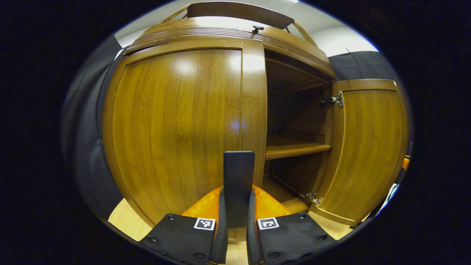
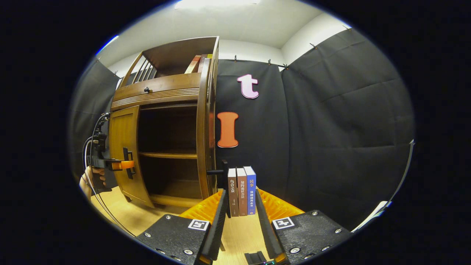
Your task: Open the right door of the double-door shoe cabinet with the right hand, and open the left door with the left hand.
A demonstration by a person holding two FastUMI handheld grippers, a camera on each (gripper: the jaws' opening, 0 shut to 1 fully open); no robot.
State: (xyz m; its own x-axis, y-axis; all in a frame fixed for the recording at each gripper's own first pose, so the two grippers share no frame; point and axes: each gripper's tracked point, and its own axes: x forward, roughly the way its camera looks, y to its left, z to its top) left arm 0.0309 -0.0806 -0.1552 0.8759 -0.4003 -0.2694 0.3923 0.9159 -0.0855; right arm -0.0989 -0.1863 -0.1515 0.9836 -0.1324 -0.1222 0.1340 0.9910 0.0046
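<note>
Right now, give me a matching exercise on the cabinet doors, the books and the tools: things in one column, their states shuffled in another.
Things:
1. right door
2. left door handle
3. books
4. right tool

States:
a. standing upright beside the cabinet
b. swung open
c. open, holding nothing
d. clamped in the left tool

Pairs: 1-b, 2-d, 3-a, 4-c

You're in a recording booth, not a home: black cloth wall hangs behind the wooden shoe cabinet at ten o'clock. Three books, perhaps props, stand at six o'clock.
</note>
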